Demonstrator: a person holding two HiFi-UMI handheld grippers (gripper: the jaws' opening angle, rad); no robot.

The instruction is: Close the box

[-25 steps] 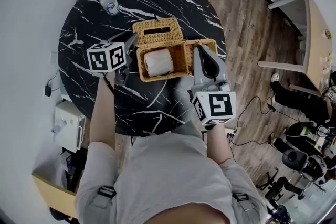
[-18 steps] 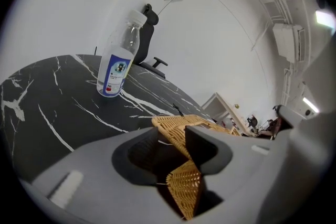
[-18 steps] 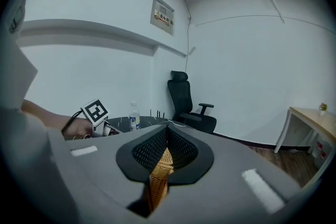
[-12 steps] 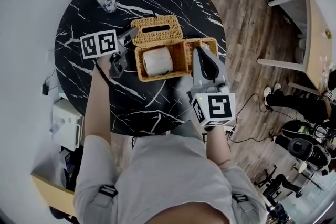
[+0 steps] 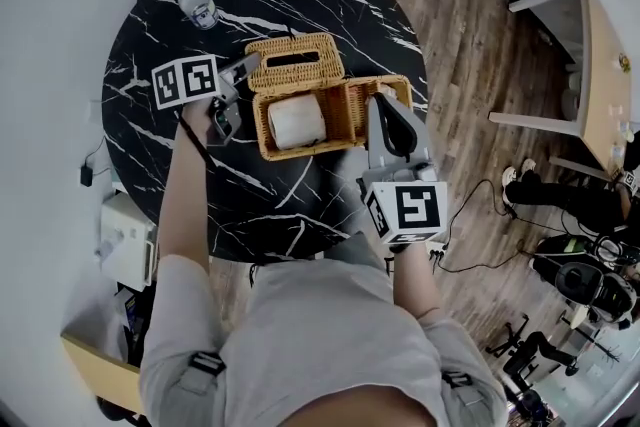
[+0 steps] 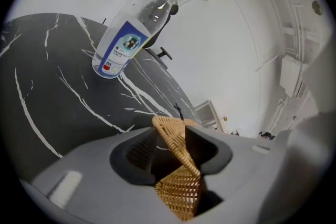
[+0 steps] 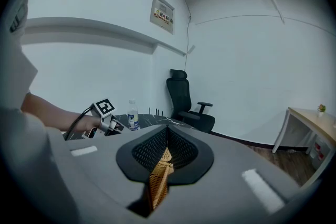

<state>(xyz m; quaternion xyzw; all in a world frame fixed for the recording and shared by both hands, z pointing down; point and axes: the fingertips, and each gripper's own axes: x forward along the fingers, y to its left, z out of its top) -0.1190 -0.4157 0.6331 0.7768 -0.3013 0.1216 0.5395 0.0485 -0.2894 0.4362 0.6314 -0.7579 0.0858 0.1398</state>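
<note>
The wicker box stands on the black marble table, uncovered, with a toilet paper roll inside. Its slotted lid is tipped up behind the roll. My left gripper is at the lid's left corner. In the left gripper view that wicker corner stands between the wide jaws of the left gripper, with gaps on both sides. My right gripper is at the box's right end. There the right gripper is shut on a wicker edge.
A water bottle stands at the table's far left, seen close up as the bottle. A white device sits on the floor left of the table, and a desk stands at the right. An office chair is beyond the table.
My left gripper has moved a little back and left along the box toward the lid's corner. The right gripper has stayed clamped on the box's right end.
</note>
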